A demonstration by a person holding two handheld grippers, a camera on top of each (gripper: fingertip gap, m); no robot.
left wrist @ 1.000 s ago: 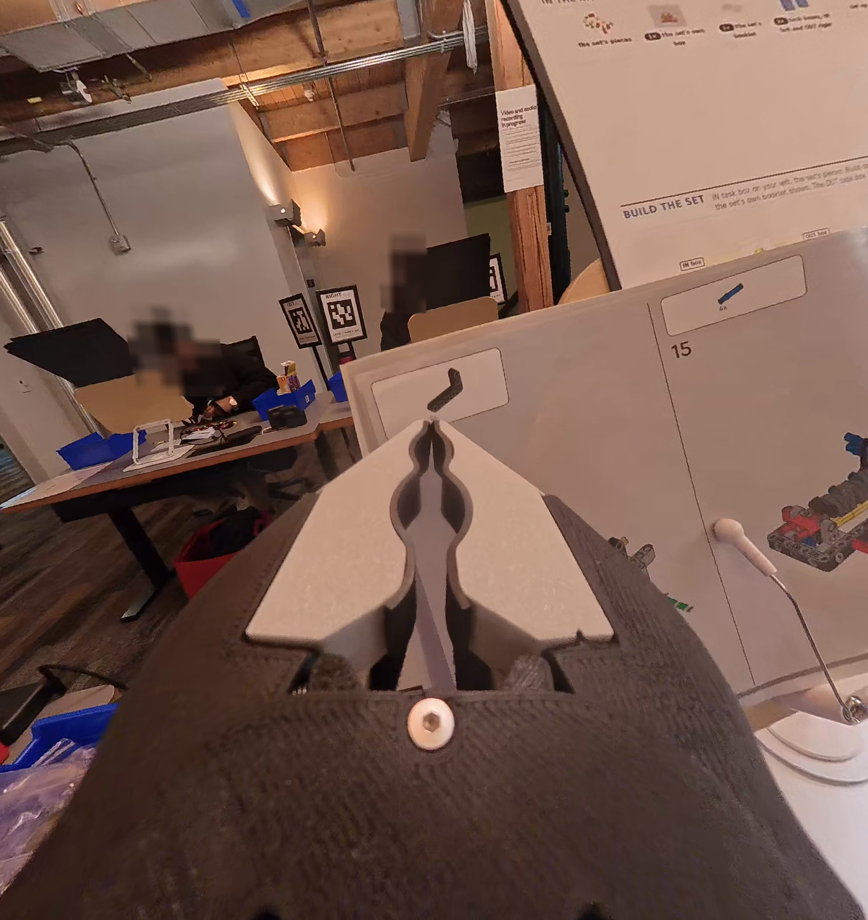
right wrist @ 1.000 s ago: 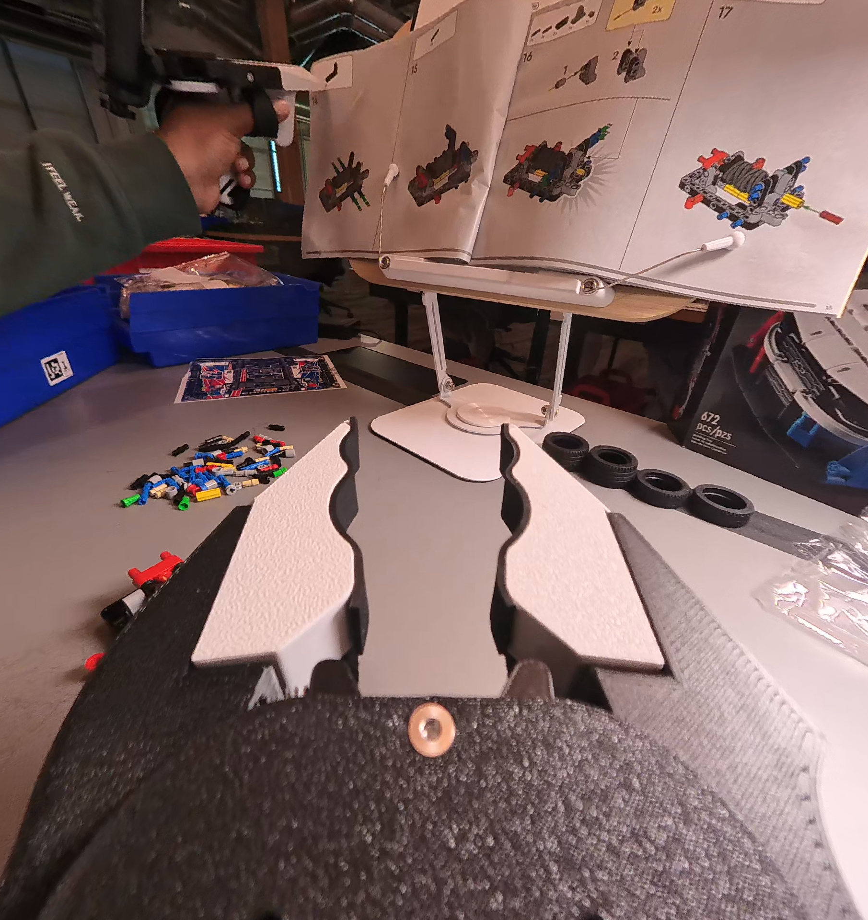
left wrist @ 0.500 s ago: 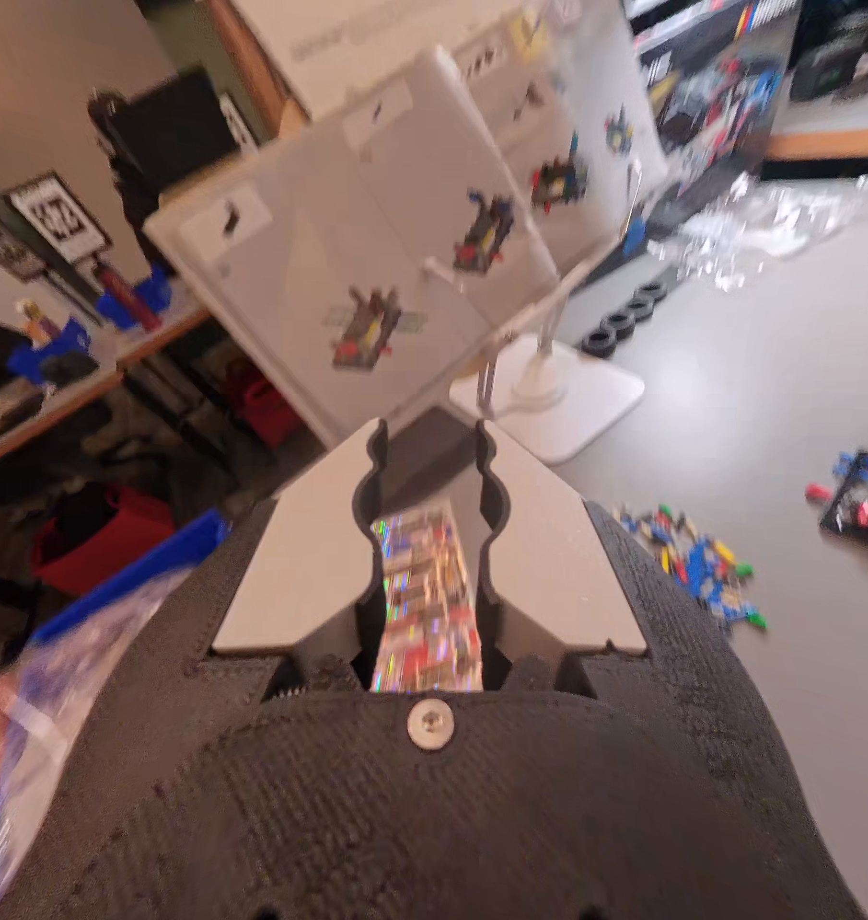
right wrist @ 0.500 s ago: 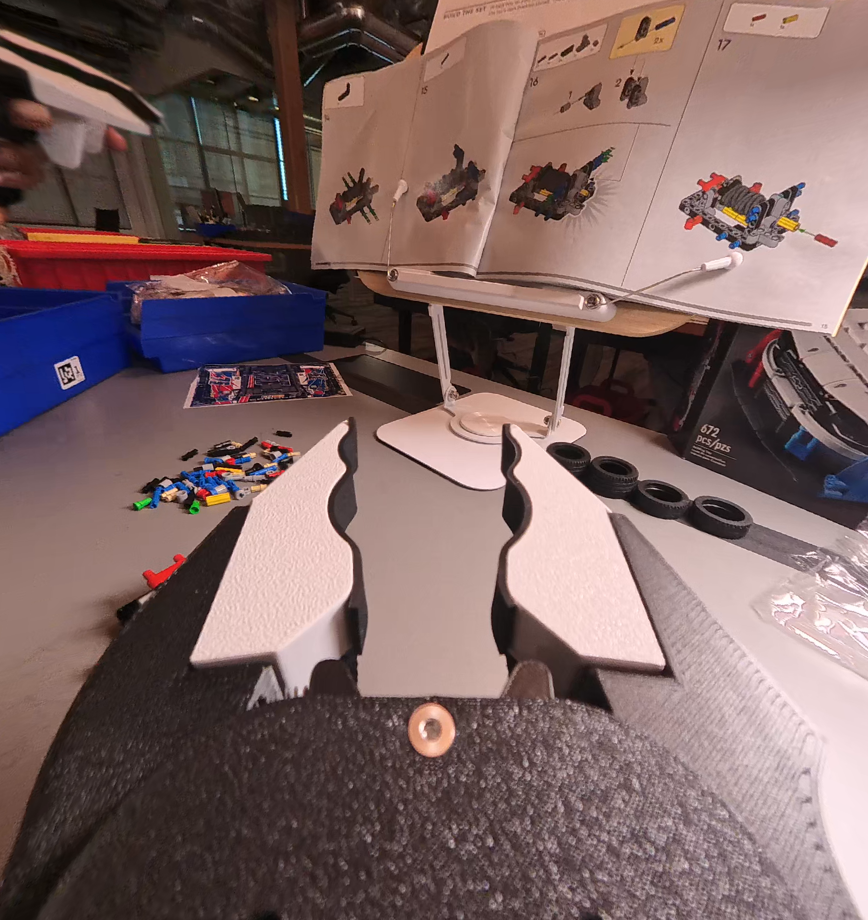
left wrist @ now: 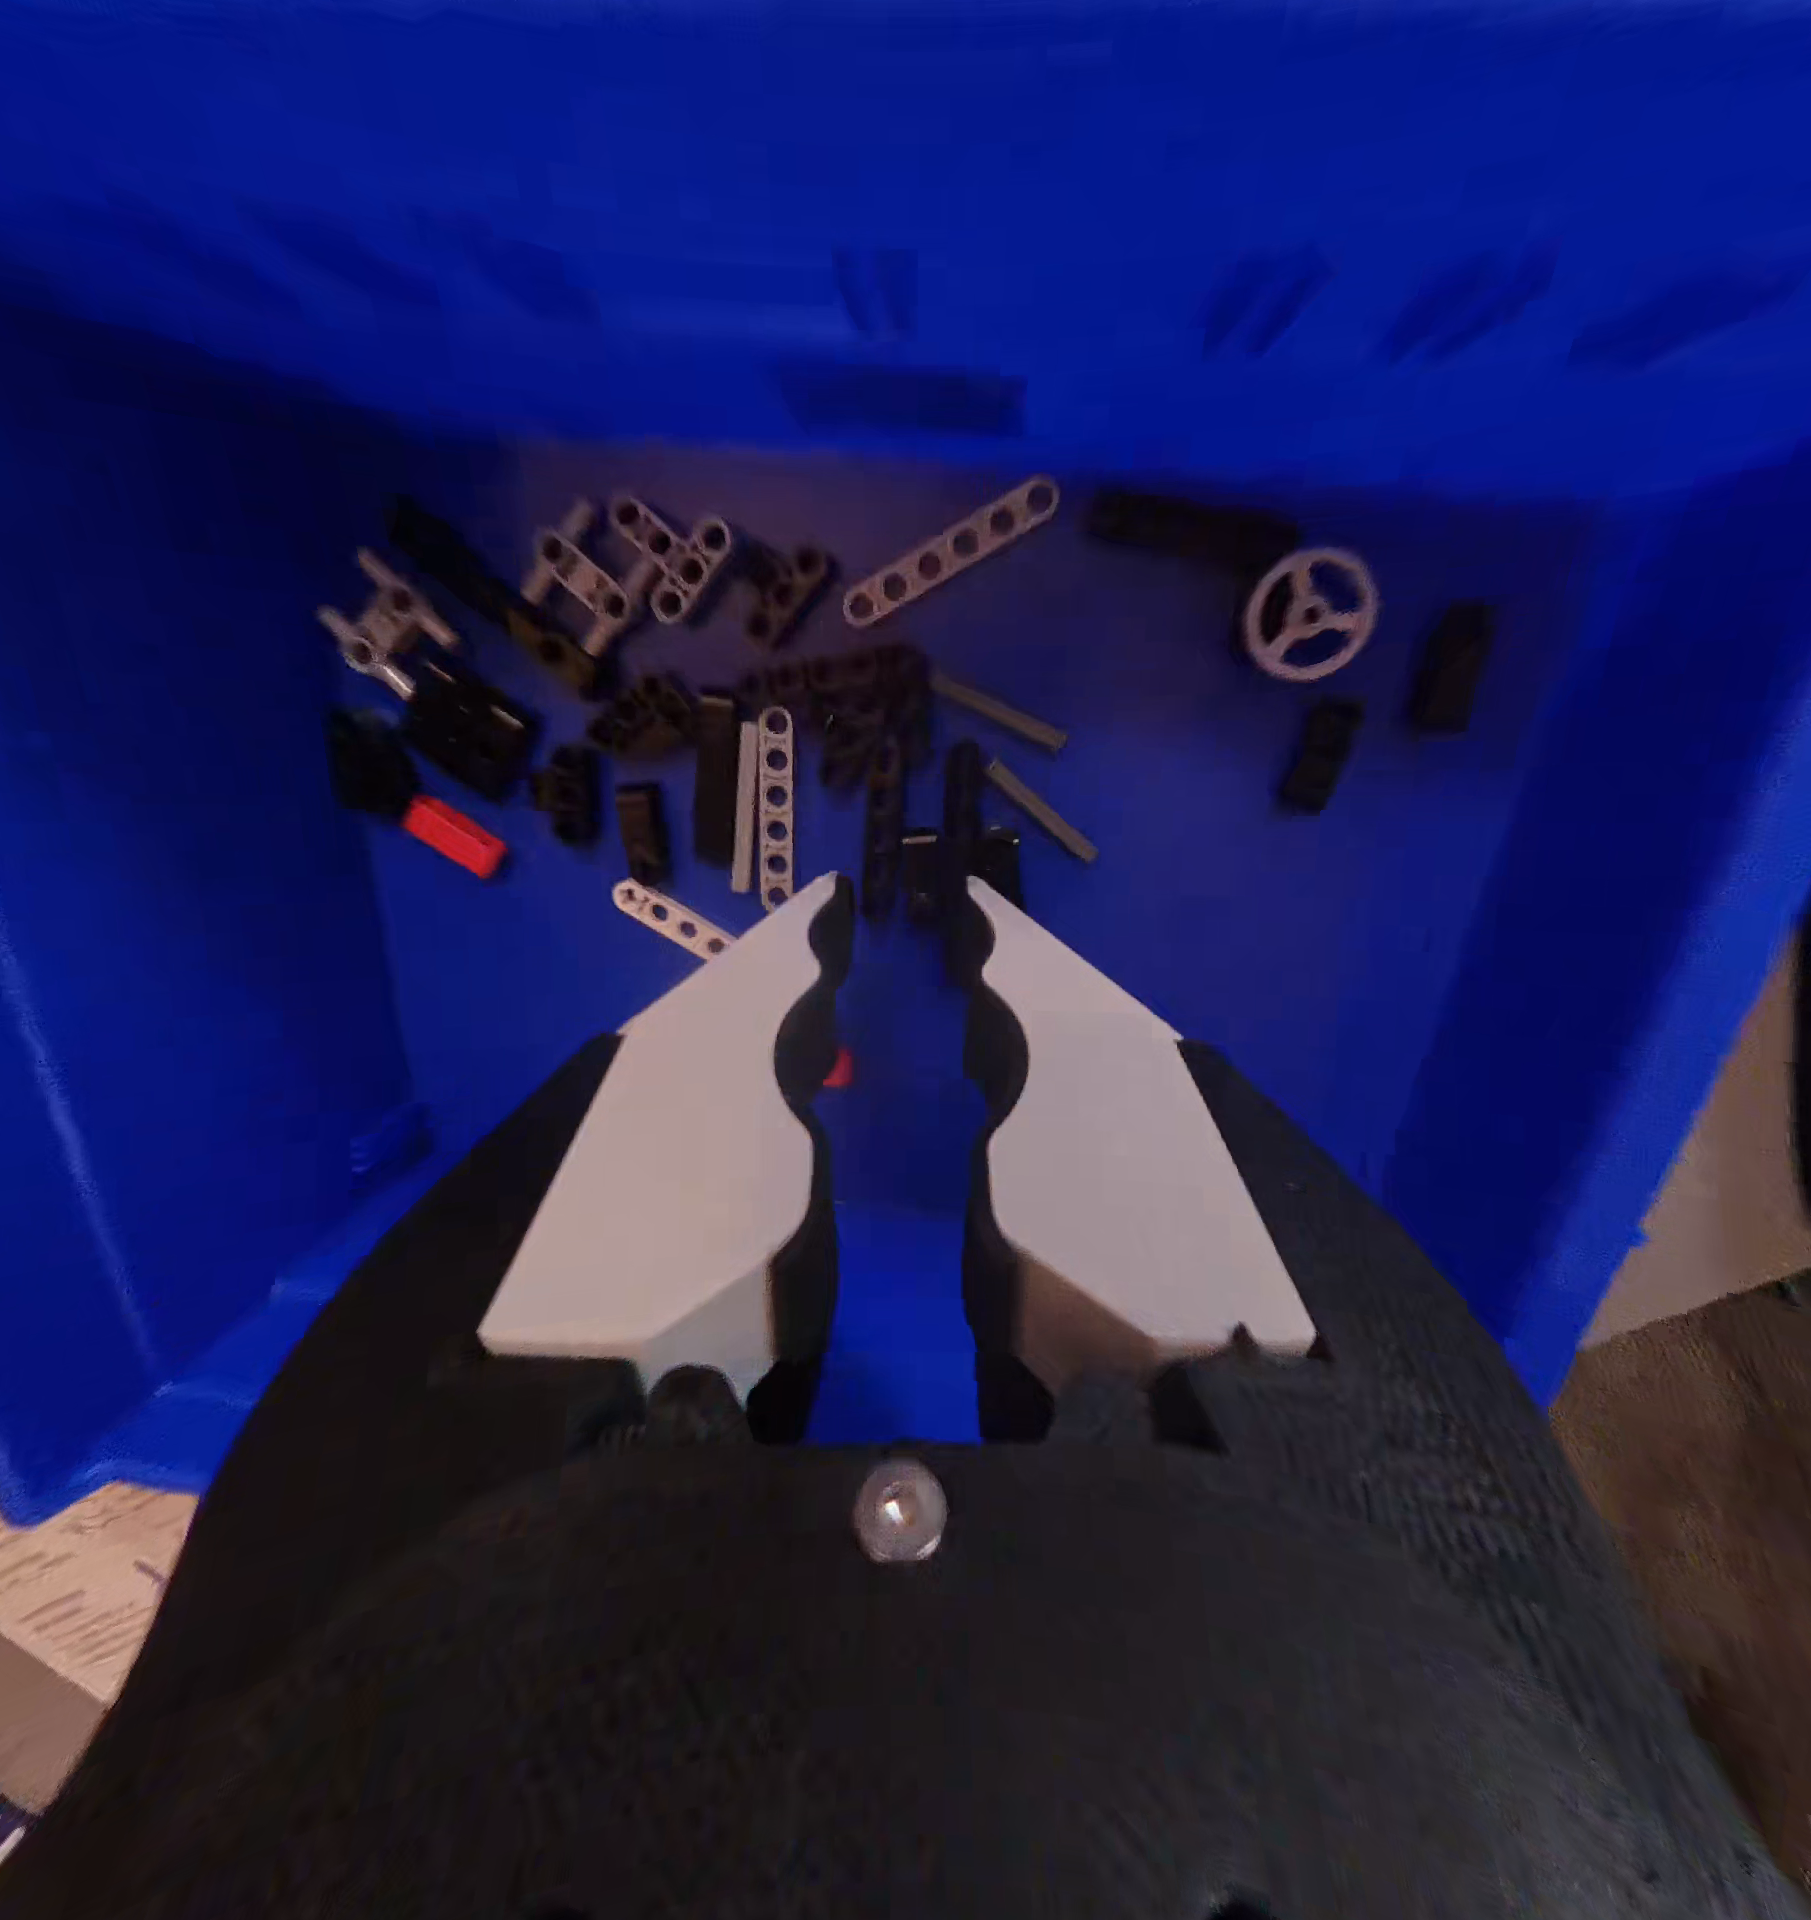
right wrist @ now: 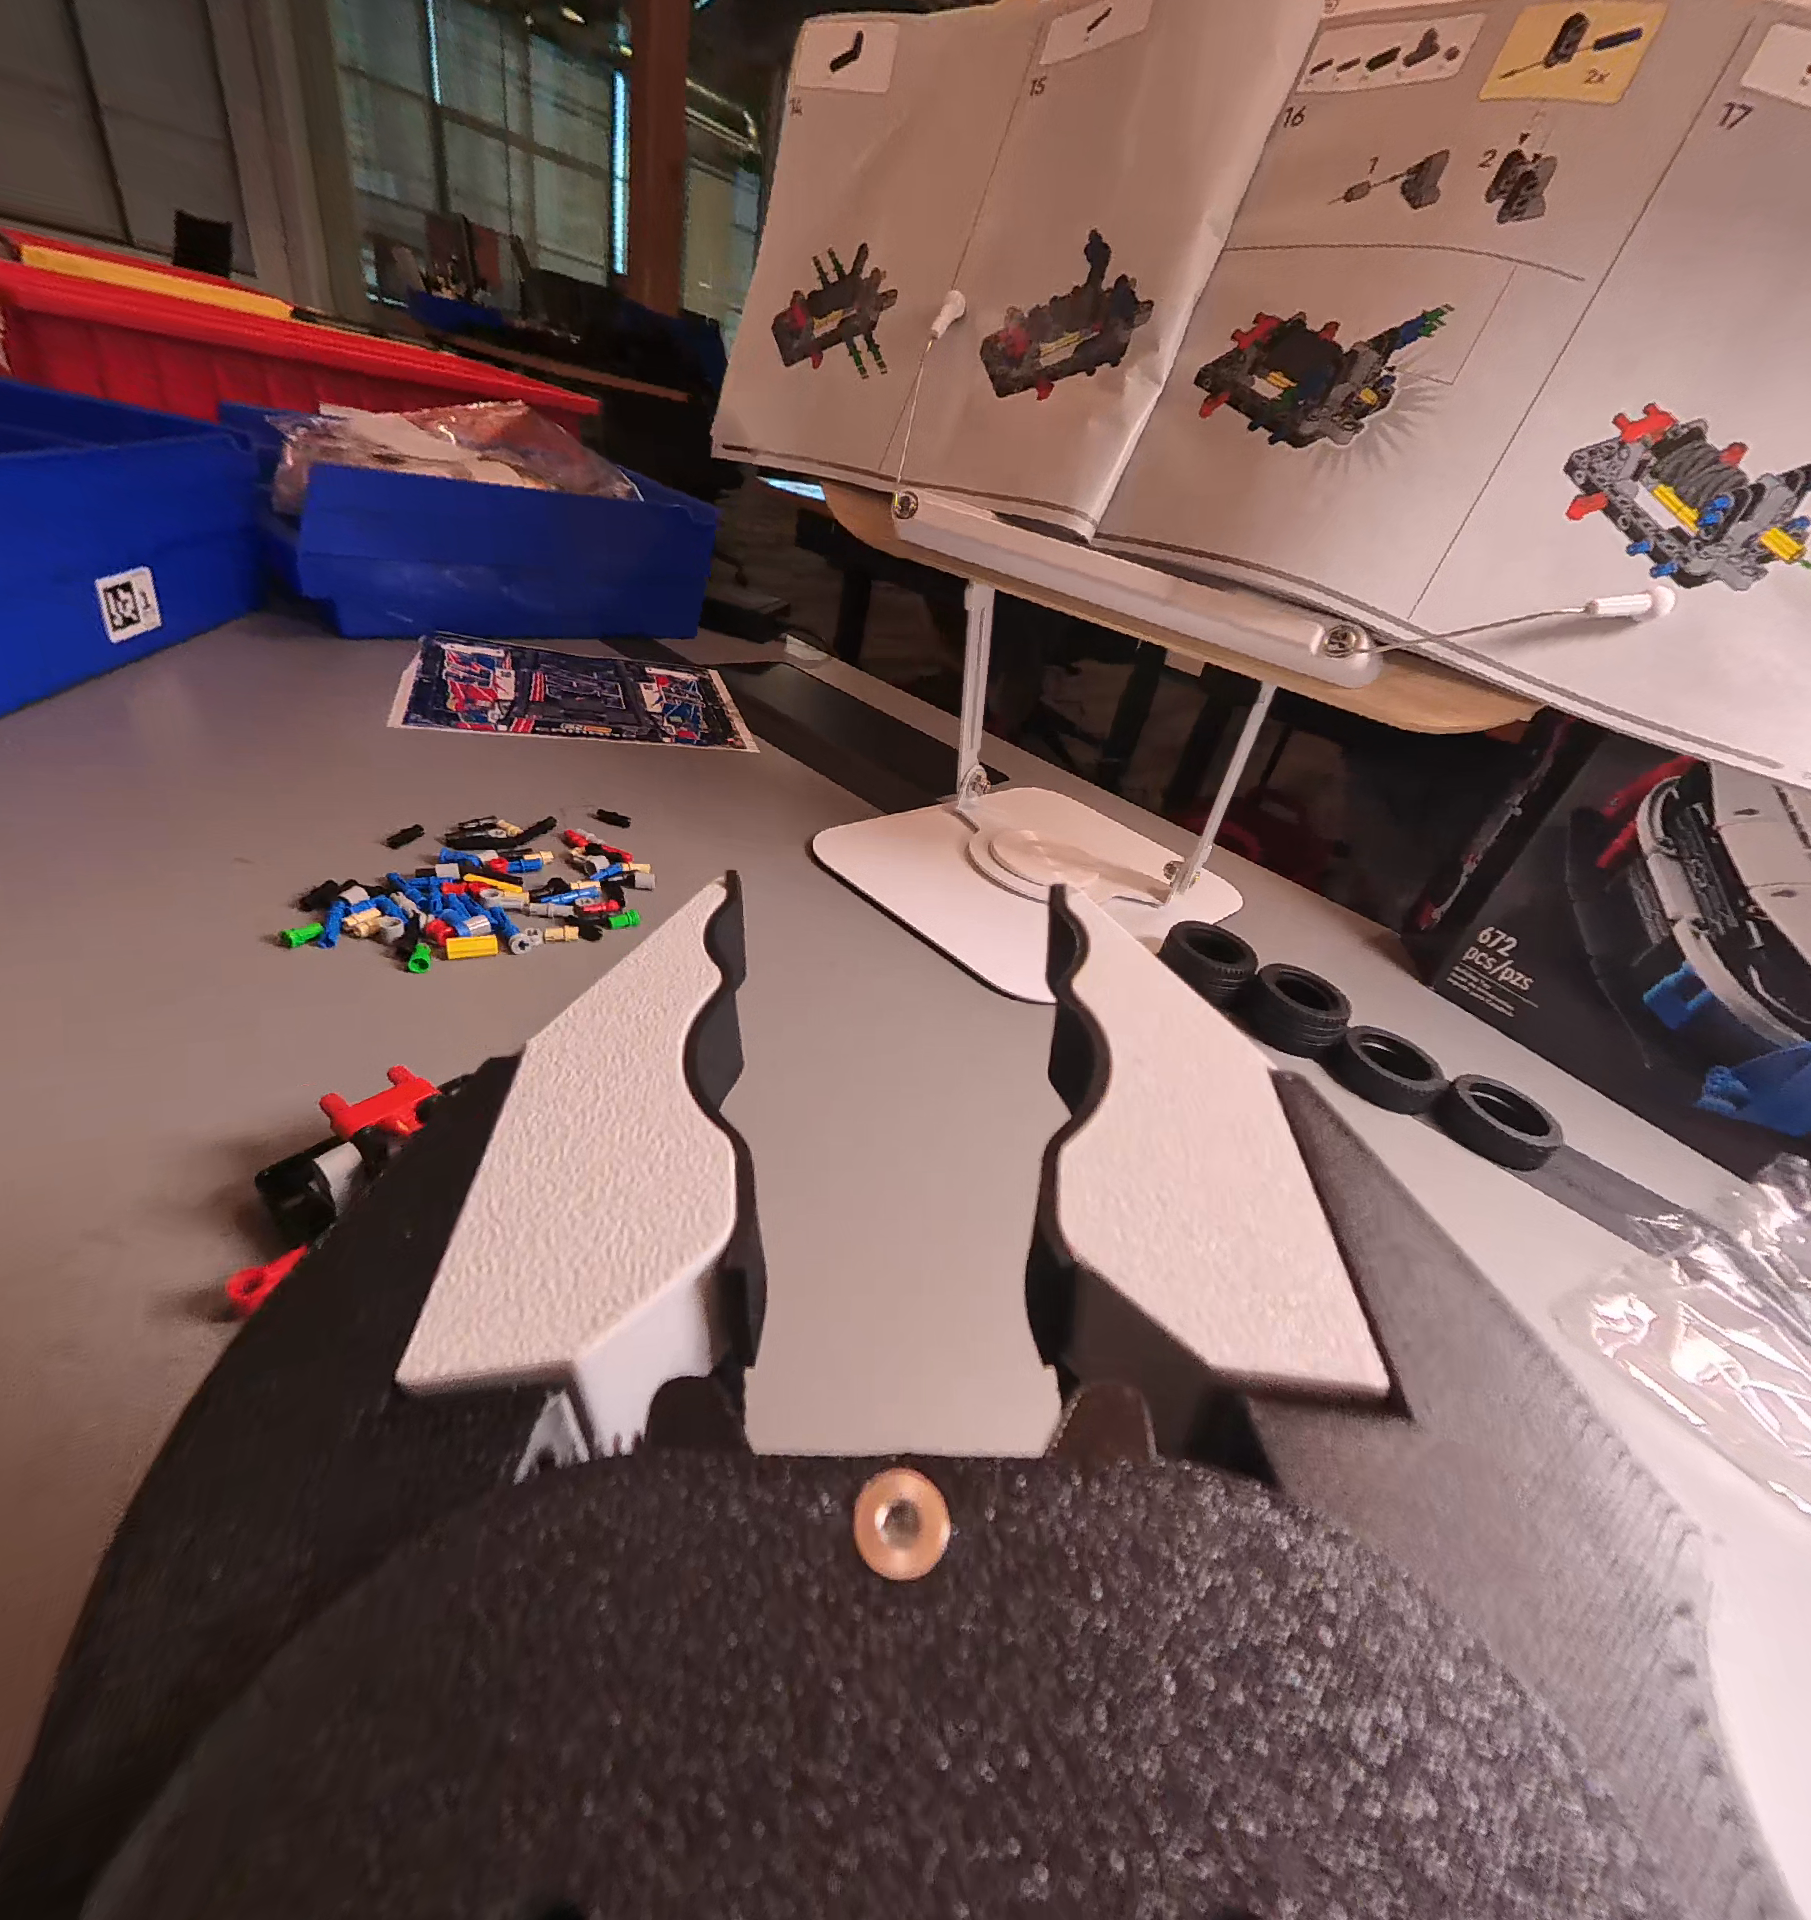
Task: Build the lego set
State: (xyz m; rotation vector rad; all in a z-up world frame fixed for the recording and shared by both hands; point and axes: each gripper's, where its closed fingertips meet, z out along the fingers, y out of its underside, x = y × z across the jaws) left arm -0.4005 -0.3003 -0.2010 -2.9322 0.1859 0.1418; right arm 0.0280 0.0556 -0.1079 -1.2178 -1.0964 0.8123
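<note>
My left gripper (left wrist: 903, 894) is open and empty, pointing down into a blue bin (left wrist: 1088, 260). On the bin floor lie several black and grey beams, a red piece (left wrist: 452, 831) and a grey steering wheel (left wrist: 1310, 613). A black piece (left wrist: 958, 831) lies just beyond the fingertips. My right gripper (right wrist: 893, 899) is open and empty, low over the grey table (right wrist: 153, 883). To its left lie a pile of small coloured pins (right wrist: 475, 899) and a small black and red assembly (right wrist: 345, 1143), partly hidden by the gripper body. An open instruction booklet (right wrist: 1296, 312) rests on a white stand (right wrist: 1026, 883).
Several black tyres (right wrist: 1358, 1039) line up to the right of the stand, before the set's box (right wrist: 1659, 935). A sticker sheet (right wrist: 568, 691) lies behind the pin pile. Blue bins (right wrist: 496, 540) and a red bin (right wrist: 205, 343) stand at far left. A clear plastic bag (right wrist: 1732, 1340) lies at right. The left gripper's tips are roughly 55 centimeters from the right gripper's. The red piece (left wrist: 452, 831) lies around 11 centimeters away from my left fingertips.
My left gripper swung from the booklet down over the table and into the blue bin, opening from shut. My right gripper stayed open and barely moved.
</note>
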